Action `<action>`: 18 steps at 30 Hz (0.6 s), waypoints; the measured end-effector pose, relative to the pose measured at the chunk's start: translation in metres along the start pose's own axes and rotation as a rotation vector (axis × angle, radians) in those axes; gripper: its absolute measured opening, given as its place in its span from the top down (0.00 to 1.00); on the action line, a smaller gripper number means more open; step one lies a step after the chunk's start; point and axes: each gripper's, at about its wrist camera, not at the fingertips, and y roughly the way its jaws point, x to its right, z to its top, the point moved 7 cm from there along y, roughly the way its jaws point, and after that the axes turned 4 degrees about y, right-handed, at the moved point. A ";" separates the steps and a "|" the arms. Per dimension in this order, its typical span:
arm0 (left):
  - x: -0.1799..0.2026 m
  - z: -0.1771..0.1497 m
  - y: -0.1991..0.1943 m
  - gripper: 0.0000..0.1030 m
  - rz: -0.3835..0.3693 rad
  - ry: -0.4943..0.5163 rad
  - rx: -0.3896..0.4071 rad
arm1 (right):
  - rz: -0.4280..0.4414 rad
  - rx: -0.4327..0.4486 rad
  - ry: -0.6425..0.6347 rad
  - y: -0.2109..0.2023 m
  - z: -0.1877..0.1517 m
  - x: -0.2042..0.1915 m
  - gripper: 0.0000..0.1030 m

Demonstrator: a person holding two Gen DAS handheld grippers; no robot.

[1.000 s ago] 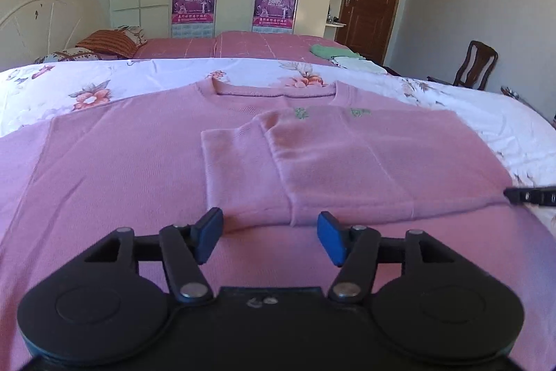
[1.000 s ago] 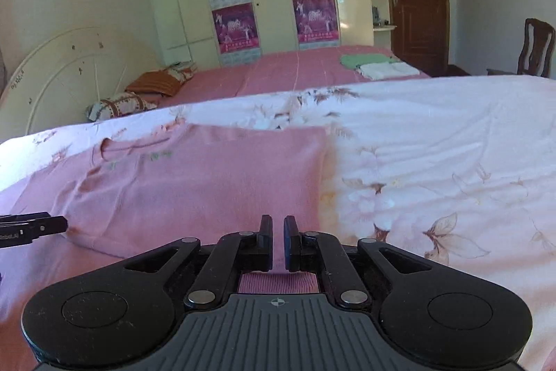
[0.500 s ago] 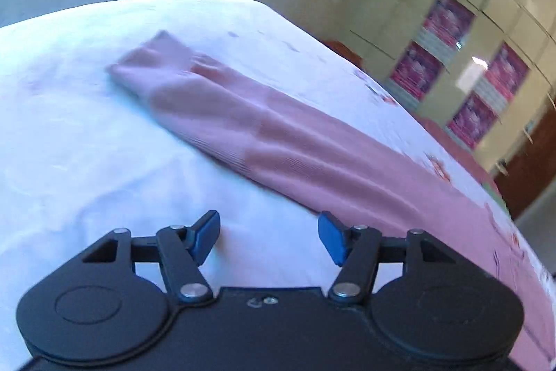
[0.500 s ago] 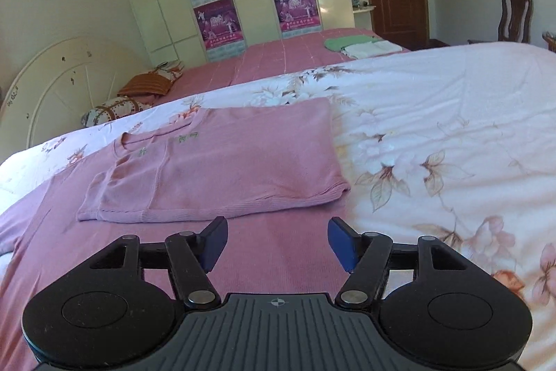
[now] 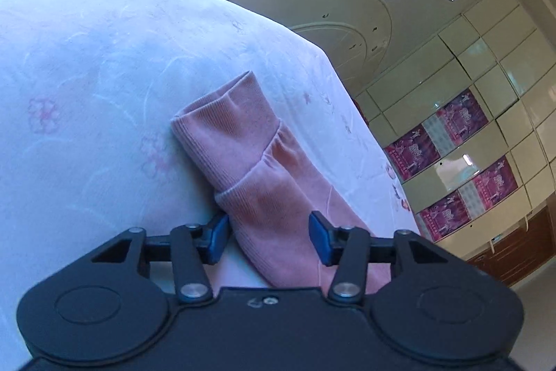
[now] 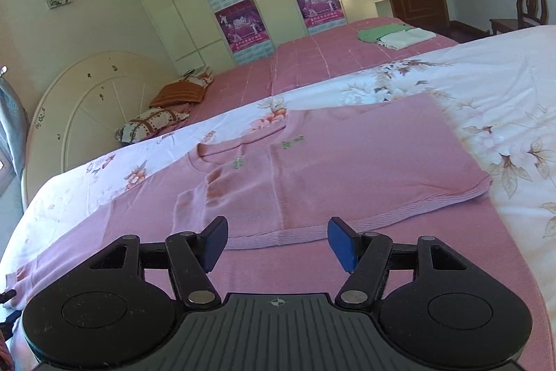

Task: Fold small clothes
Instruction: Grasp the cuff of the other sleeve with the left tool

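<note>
My left gripper (image 5: pixel 268 233) has swung to the sweater's left sleeve cuff (image 5: pixel 226 127), jaws wide, straddling it ungripped. Right gripper (image 6: pixel 276 240) released the folded side (image 6: pixel 347 169); opened, empty. 1 sleeve remains.

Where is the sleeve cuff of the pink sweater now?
In the left wrist view the sleeve cuff lies flat on the floral bedsheet, just ahead of the open left tool.

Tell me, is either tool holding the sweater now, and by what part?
Nothing is held. The left tool is open, straddling the sleeve near its cuff; the right tool is open above the sweater.
</note>
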 end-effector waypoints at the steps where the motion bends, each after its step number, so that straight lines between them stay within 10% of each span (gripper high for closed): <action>1: -0.002 0.003 0.004 0.64 -0.003 -0.013 0.003 | 0.002 -0.002 -0.009 0.001 -0.001 -0.005 0.38; 3: -0.006 0.010 0.018 0.74 -0.014 -0.050 0.007 | -0.002 -0.007 -0.033 0.003 -0.001 -0.015 0.38; 4: -0.009 0.014 0.022 0.97 0.018 -0.079 -0.006 | -0.005 -0.011 -0.040 0.005 -0.002 -0.018 0.38; 6: 0.003 0.035 0.002 0.96 -0.159 -0.216 0.137 | -0.014 -0.020 -0.041 0.008 -0.002 -0.020 0.38; 8: 0.029 0.041 0.000 0.96 -0.078 -0.014 0.152 | -0.023 -0.021 -0.034 0.009 -0.001 -0.021 0.39; 11: 0.031 0.029 0.021 0.96 -0.043 0.032 0.070 | -0.028 -0.027 -0.030 0.011 -0.002 -0.020 0.39; 18: 0.006 0.015 0.034 0.96 0.049 -0.080 0.032 | -0.029 -0.024 0.008 0.006 -0.004 -0.001 0.39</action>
